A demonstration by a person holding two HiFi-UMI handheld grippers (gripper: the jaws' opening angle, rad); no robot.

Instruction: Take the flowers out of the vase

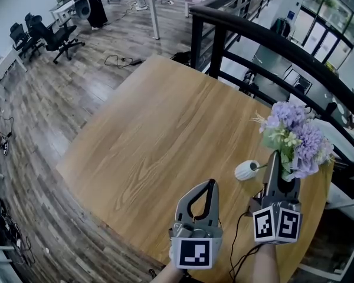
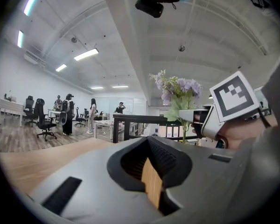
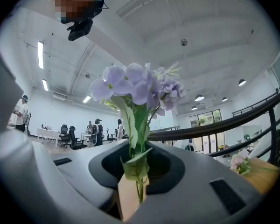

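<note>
Nearest, the left gripper (image 1: 207,184) has its jaws closed tip to tip on nothing. The right gripper (image 1: 275,158) beside it is clamped on the stems of the flowers (image 1: 298,135), whose purple heads rise above its jaws. Just left of those jaws the small white vase (image 1: 246,170) is on the table (image 1: 165,128), apparently lying on its side, with a black railing (image 1: 253,34) beyond.

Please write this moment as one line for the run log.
right tongs: shut on bunch of purple flowers, held above table | left tongs: shut, empty | small white ribbed vase: on wooden table
</note>
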